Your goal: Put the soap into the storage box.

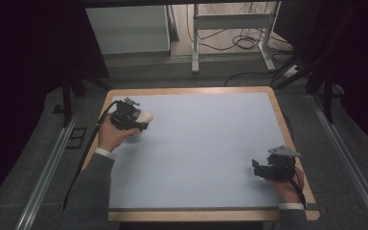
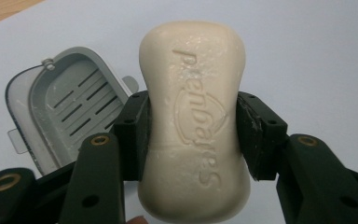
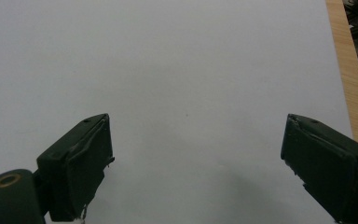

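At the table's left, our left gripper (image 2: 193, 135) clamps a cream bar of soap (image 2: 195, 121) across its waist, the bar held just above the pale blue mat (image 1: 201, 153). In the high view the same left gripper (image 1: 136, 119) sits near the table's far left corner with the soap (image 1: 145, 116) poking out of its front. Seen from the left gripper view, a grey slotted soap dish (image 2: 65, 105) lies open on the mat, just beside and behind the left jaw, apart from the bar.

We judge the step in hand to be setting the soap into that dish. To do it well, we would swing the bar over the slotted tray, line its long side up with the tray's long side, lower it until it rests flat on the slats, and only then ease the jaws apart. The bar looks smooth and likely slick, so we would keep the squeeze steady and avoid tilting it. The dish looks light and could slide if nudged by a jaw, so we would come straight down inside the rim.

Farther right, our right gripper (image 1: 263, 168) rests low near the table's near right corner, jaws spread wide with nothing between them; the right gripper (image 3: 196, 163) looks over bare mat toward the wooden table edge (image 3: 349, 84). It is well apart from the dish, though it could come across to steady it.
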A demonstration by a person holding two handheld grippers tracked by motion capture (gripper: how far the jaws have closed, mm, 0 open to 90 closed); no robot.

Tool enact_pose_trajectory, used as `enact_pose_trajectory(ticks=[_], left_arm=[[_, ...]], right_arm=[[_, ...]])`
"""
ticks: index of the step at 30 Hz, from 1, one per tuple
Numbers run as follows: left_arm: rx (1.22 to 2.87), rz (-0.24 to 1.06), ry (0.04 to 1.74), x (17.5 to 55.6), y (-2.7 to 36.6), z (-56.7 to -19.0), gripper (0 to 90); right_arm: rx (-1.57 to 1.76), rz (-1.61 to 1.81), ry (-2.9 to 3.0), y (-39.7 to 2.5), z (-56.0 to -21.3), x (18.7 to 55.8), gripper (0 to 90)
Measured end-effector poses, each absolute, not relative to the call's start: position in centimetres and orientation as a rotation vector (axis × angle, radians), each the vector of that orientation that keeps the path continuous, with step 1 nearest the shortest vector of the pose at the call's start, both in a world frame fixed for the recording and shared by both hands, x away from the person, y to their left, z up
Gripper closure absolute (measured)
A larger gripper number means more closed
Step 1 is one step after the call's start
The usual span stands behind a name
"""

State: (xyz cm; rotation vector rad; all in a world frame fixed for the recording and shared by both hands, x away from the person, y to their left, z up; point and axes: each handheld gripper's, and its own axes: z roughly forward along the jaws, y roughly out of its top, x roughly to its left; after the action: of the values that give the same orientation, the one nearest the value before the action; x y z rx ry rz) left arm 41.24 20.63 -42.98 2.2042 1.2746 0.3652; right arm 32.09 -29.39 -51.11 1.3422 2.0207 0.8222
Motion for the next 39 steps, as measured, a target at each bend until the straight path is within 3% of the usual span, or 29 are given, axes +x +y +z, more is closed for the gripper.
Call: enact_pose_trajectory(ticks=[39], left_arm=[[2.132, 0.345, 1.484, 45.3, 23.5, -45.5, 49.5]], right_arm=[[1.353, 0.814, 2.008, -29.6, -51.1, 32.1, 8.7]])
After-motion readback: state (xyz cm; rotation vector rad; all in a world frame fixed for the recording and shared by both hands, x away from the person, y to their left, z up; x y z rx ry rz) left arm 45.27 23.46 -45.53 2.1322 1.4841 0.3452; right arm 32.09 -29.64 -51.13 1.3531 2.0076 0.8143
